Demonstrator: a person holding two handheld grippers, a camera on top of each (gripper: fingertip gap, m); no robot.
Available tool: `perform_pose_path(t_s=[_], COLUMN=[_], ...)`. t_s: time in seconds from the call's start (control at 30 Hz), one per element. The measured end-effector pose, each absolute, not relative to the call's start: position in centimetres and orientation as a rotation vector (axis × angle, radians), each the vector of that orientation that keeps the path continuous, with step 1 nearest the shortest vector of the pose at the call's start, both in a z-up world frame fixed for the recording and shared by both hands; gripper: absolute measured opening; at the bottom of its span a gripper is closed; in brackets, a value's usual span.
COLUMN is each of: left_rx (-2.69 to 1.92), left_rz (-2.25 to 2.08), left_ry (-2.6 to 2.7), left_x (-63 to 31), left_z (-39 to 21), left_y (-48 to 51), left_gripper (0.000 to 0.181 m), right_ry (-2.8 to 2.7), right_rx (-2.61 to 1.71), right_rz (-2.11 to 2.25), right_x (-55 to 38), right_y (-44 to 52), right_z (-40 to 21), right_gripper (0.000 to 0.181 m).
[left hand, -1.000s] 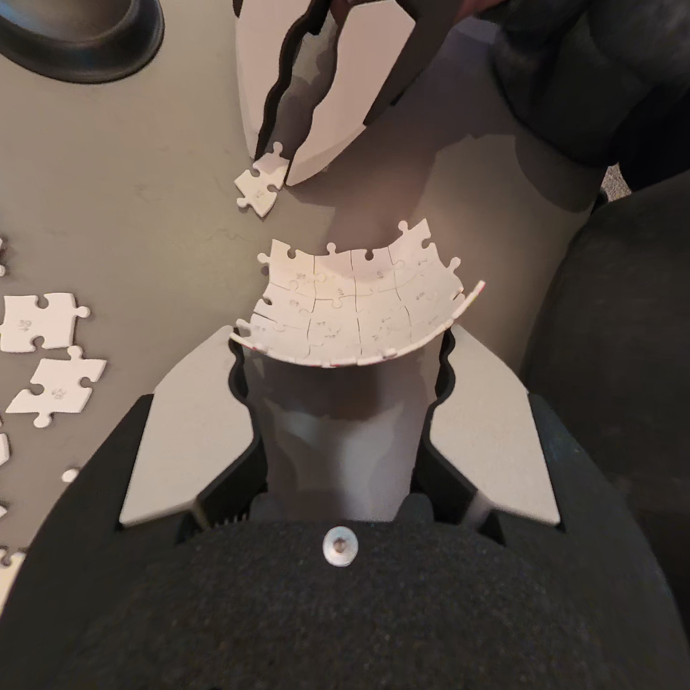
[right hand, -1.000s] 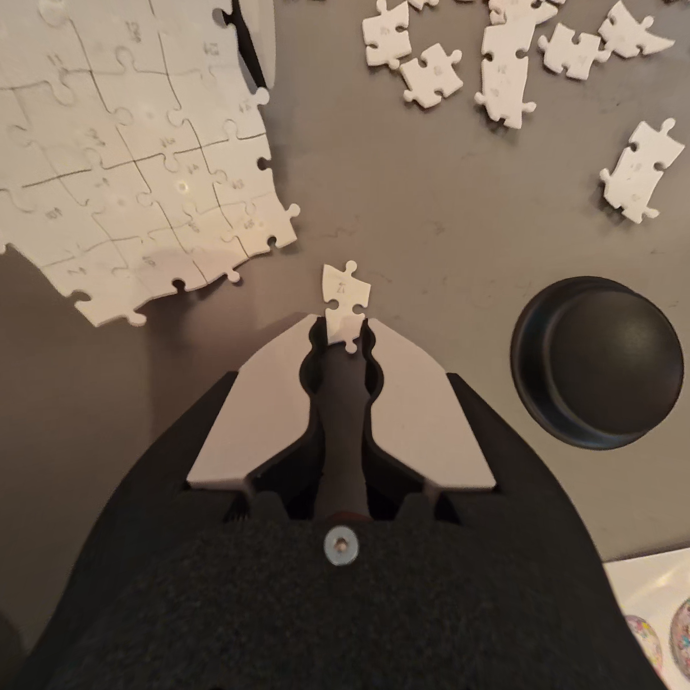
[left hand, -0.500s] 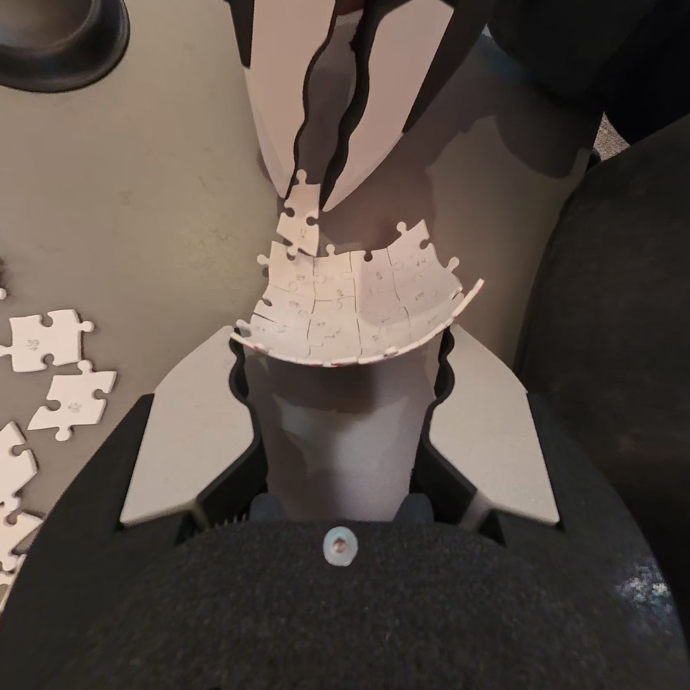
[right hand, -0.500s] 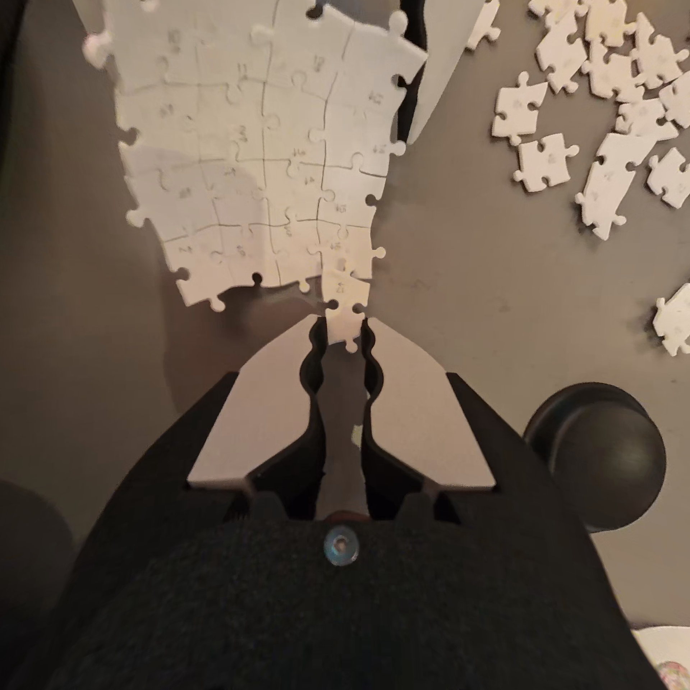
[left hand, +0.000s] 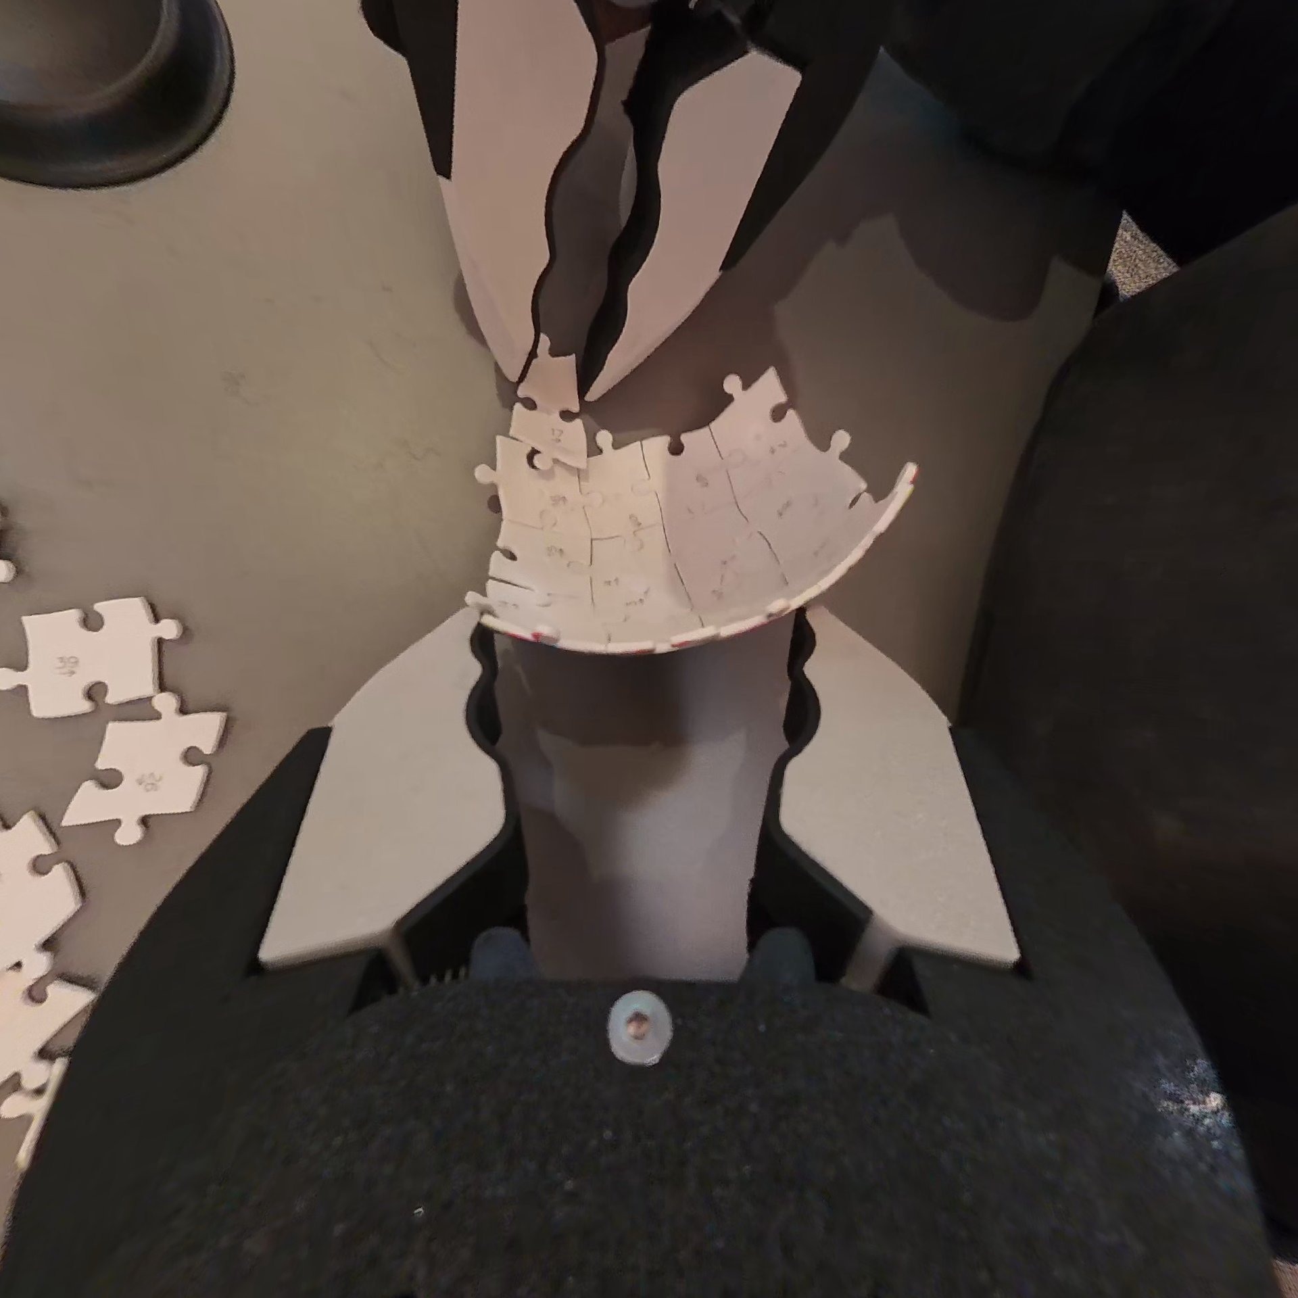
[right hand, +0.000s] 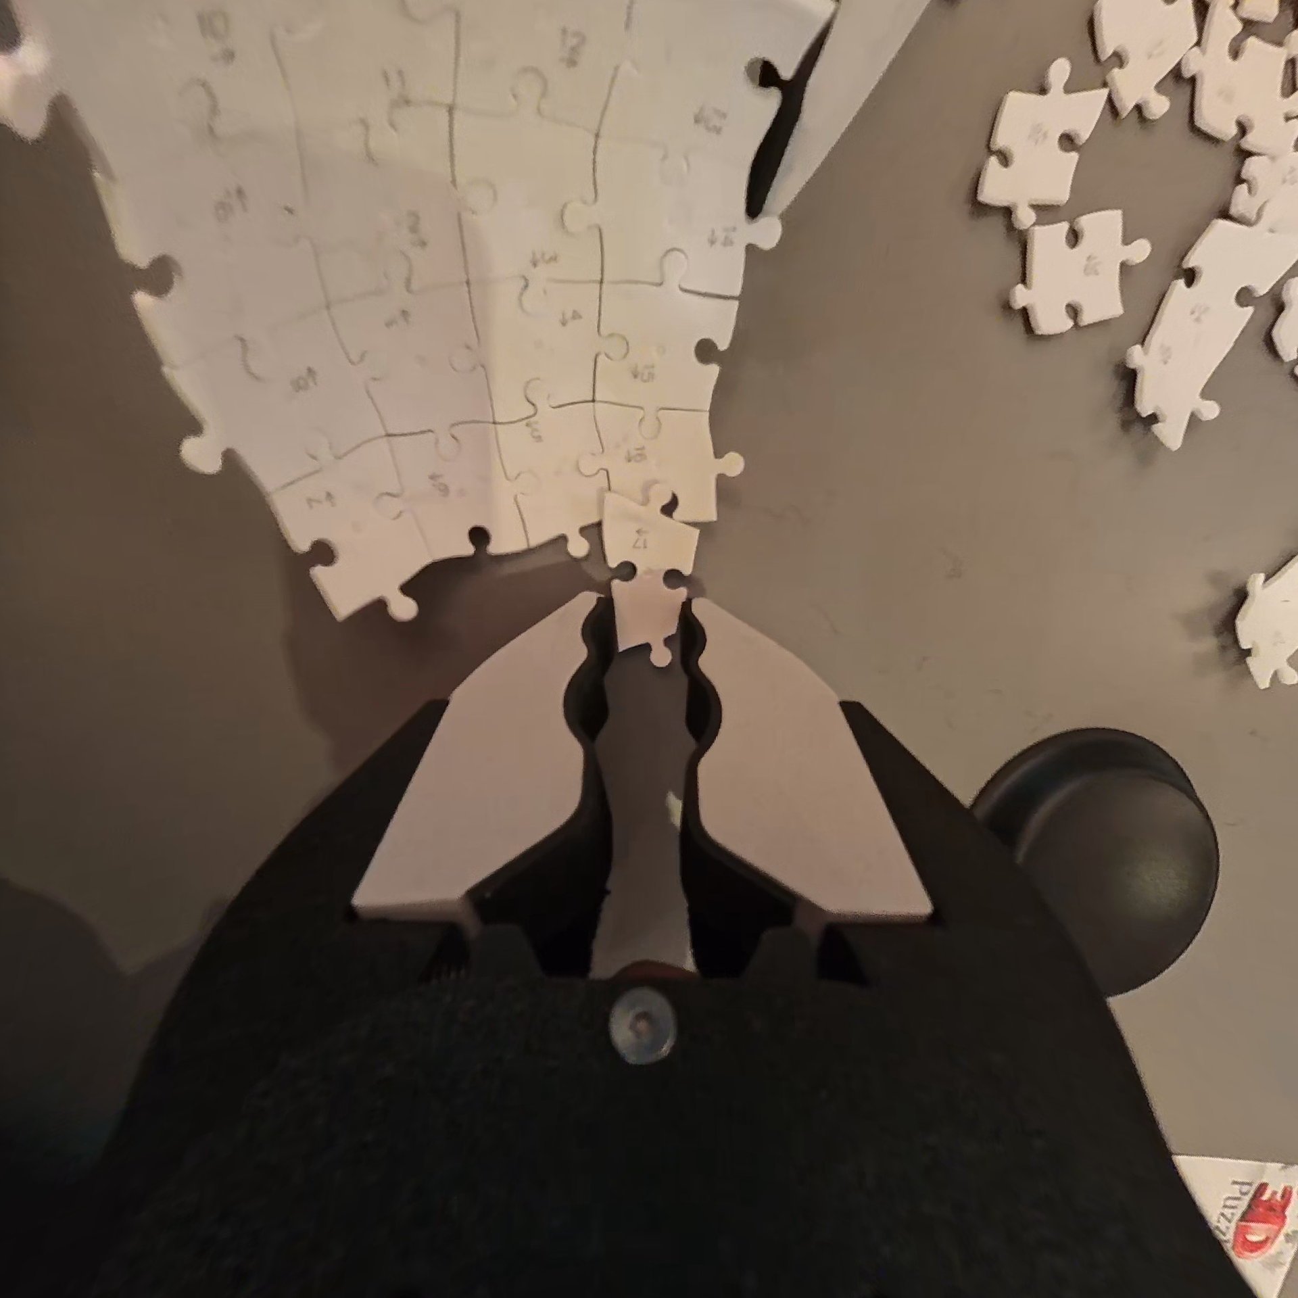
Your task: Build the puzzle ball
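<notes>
Grippers: two, left gripper (left hand: 643, 632) and right gripper (right hand: 646, 611). Curved joined puzzle section (left hand: 688, 541): one. Single piece (right hand: 650, 562) at its edge: one. Loose pieces (right hand: 1078, 277) on the tabletop (right hand: 878, 421): several, cut off at the frame edge, exact count unclear. Black round stand (right hand: 1103, 857): one. Printed sheet (right hand: 1250, 1222), corner only: one.

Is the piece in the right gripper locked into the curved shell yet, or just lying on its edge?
Not locked in. The piece overlaps the shell edge at a slight angle, its tab beside the notch, and the right gripper grips it.
</notes>
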State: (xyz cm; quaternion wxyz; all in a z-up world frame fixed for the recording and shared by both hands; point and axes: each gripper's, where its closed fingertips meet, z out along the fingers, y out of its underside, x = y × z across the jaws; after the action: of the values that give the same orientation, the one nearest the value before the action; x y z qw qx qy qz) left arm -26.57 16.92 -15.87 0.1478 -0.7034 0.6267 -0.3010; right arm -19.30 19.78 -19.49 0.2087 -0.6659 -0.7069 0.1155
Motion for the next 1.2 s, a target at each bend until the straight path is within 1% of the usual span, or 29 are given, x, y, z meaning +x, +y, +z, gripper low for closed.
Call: perform_pose_path(t_s=[0.17,0.33,0.5,0.67,0.77,0.9,1.0,1.1,1.2], left_rx=[-2.034,-2.072,-2.125,-2.146,-2.149,-2.084,-2.069,-2.054,-2.045], left_rz=[-0.854,-0.883,-0.909,-0.838,-0.799,-0.804,-0.805,-0.817,-0.826], left_ry=[1.774,1.659,1.522,1.487,1.459,1.376,1.333,1.327,1.331], left_x=[-26.5,-26.5,-26.5,-27.7,-27.7,-25.6,-24.7,-24.2,-23.9], left_z=[-16.0,-16.3,-16.7,-17.5,-18.2,-17.7,-17.7,-17.7,-17.9], left_y=[17.4,17.5,17.3,16.3,15.6,15.5,16.2,16.5,16.4], left_gripper=[0.080,0.087,0.099,0.102,0.116,0.133,0.137,0.134,0.124], right_ry=[-1.959,-1.927,-1.886,-1.869,-1.857,-1.847,-1.834,-1.825,-1.806], right_rx=[-1.868,-1.889,-1.914,-1.924,-1.932,-1.942,-1.952,-1.958,-1.973], right_rz=[0.335,0.359,0.384,0.385,0.393,0.399,0.410,0.409,0.422], right_x=[-19.2,-19.2,-19.2,-19.2,-19.2,-19.1,-19.2,-19.2,-19.2], right_y=[19.9,20.0,20.0,20.0,20.0,20.0,20.0,20.0,20.0], right_z=[-19.5,-19.5,-19.6,-19.5,-19.5,-19.6,-19.6,-19.6,-19.6], right_gripper=[0.018,0.018,0.018,0.018,0.018,0.018,0.018,0.018,0.018])
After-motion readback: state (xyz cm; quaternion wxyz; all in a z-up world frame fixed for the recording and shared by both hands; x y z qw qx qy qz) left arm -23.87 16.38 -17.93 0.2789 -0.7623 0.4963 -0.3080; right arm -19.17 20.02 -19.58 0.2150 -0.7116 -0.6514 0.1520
